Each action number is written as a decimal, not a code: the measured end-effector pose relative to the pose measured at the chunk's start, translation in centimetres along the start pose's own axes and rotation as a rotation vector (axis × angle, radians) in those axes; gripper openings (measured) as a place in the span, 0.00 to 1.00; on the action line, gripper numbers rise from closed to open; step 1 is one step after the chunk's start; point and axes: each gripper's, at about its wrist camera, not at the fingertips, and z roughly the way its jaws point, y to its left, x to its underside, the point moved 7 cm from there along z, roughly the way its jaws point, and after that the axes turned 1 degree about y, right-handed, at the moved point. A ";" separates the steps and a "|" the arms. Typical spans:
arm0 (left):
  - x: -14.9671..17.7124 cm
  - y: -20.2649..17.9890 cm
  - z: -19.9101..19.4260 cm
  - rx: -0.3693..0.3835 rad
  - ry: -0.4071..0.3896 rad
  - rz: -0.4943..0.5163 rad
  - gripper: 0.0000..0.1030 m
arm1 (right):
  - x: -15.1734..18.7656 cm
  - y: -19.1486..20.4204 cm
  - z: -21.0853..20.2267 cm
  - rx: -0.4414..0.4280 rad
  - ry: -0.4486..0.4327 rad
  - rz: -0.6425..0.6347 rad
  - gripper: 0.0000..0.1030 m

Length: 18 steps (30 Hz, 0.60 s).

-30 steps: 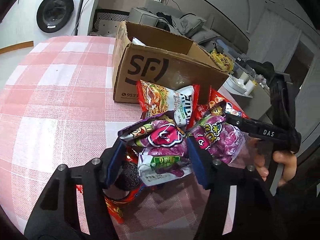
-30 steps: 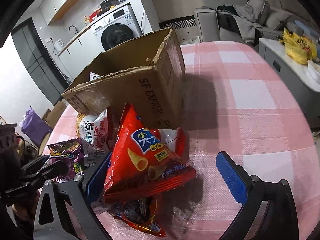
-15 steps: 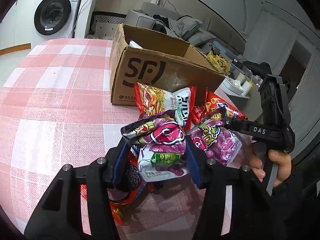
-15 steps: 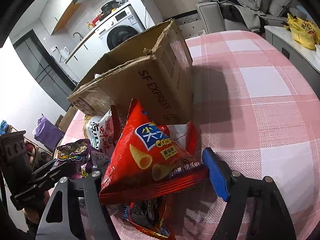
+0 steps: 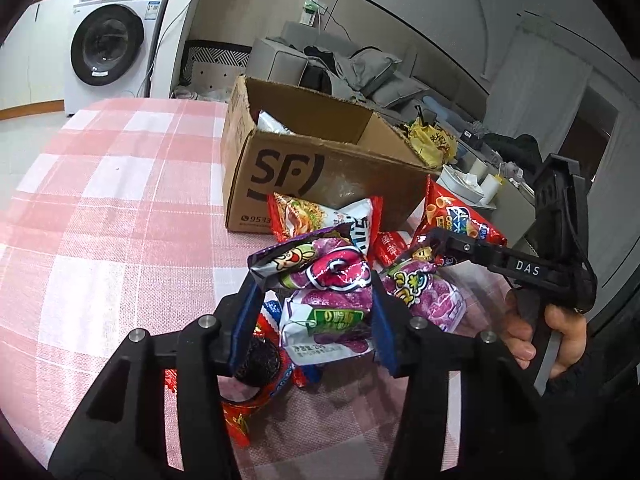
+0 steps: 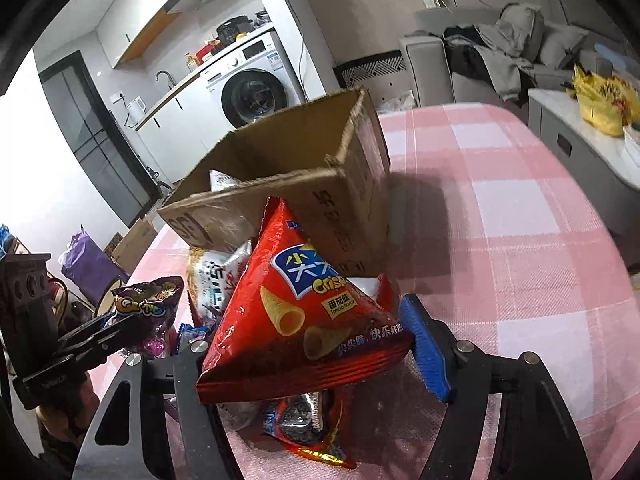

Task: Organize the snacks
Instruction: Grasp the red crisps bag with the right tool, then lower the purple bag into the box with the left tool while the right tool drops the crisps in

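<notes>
My left gripper is shut on a purple snack bag and holds it above the pile. My right gripper is shut on a red cone-crisp bag, lifted off the table; it also shows in the left wrist view. An open cardboard SF box stands on the pink checked table just behind the pile, with a packet inside. A second purple bag, a noodle packet and a cookie packet lie on the table.
A washing machine and a grey sofa with clothes stand beyond the table. A side counter with a yellow bag is to the right of the table. The table's far edge is behind the box.
Both grippers closed on their bags and lifted them. The purple bag and the red bag now sit higher, nearer the box rim.
</notes>
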 end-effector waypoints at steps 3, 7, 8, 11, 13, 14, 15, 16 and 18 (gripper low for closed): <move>-0.4 -0.4 -0.8 0.001 -0.021 0.009 0.45 | -0.6 0.3 -1.0 -0.004 -0.027 -0.007 0.69; -1.0 -0.9 -1.9 0.000 -0.050 0.018 0.45 | -1.1 1.0 -2.5 -0.010 -0.058 -0.019 0.69; -1.1 -0.9 -2.2 0.001 -0.056 0.019 0.45 | -1.1 1.2 -2.9 -0.014 -0.064 -0.021 0.69; -1.5 -1.1 -3.1 -0.003 -0.076 0.022 0.45 | -1.4 1.9 -4.0 -0.027 -0.082 -0.027 0.69; -1.7 -1.3 -3.5 -0.007 -0.084 0.024 0.45 | -1.6 2.2 -4.5 -0.034 -0.092 -0.031 0.69; -1.9 -1.4 -3.8 -0.014 -0.091 0.032 0.45 | -1.7 2.4 -4.7 -0.035 -0.097 -0.033 0.69; -2.0 -1.5 -4.1 -0.020 -0.097 0.037 0.45 | -1.8 2.6 -5.0 -0.038 -0.102 -0.037 0.69; -2.1 -1.6 -4.3 -0.024 -0.102 0.038 0.45 | -1.8 2.7 -5.2 -0.043 -0.107 -0.037 0.69; -2.5 -1.7 -4.8 -0.020 -0.113 0.030 0.45 | -2.0 3.0 -5.5 -0.048 -0.113 -0.035 0.69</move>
